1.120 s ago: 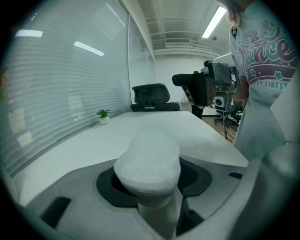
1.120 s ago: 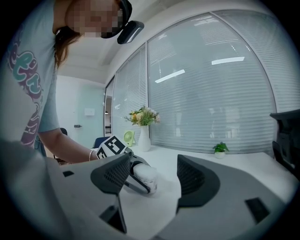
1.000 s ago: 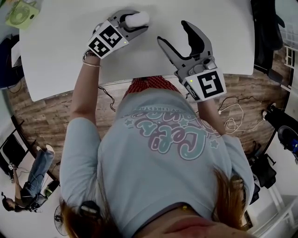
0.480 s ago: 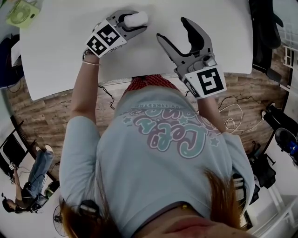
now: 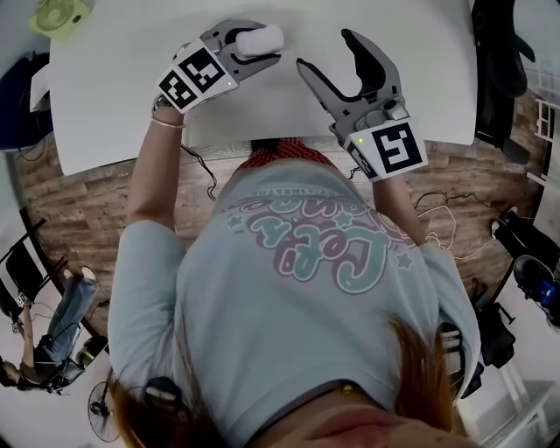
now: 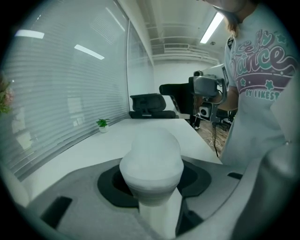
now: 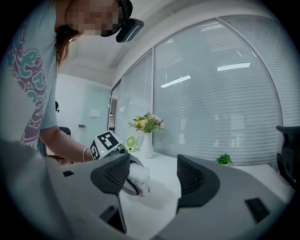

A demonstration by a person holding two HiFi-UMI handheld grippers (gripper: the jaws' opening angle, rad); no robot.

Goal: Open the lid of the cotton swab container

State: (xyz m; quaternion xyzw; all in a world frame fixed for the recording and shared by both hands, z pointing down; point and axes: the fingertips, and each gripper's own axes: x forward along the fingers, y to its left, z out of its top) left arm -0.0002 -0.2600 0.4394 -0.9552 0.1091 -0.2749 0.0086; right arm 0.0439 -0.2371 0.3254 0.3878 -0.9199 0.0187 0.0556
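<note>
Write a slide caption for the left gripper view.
Left gripper grips a white cotton swab container; white table lies beyond.

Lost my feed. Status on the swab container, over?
Left claw shut on cotton swab container. Right claw open, empty, beside it. Lid looks still on. Nothing between them.

- Cotton swab container (image 6: 151, 159): milky white all over, no print visible.
- Left gripper (image 5: 267, 42): grey body with black pads; its cube (image 5: 198, 75) shows black square markers on white.
- Right gripper (image 5: 325, 50): grey, black ribbed pads, the same black-and-white marker pattern.
- Table (image 5: 122, 96): plain white.
- T-shirt (image 5: 289, 306): pale blue-grey with pink and teal lettering.
- Floor (image 5: 87, 201): brown wood-plank pattern.
- Small fan (image 5: 59, 15): light green.
- Vase (image 7: 147, 146): white, with yellow, pink and white flowers.
- Potted plant (image 7: 224, 159): green.
</note>
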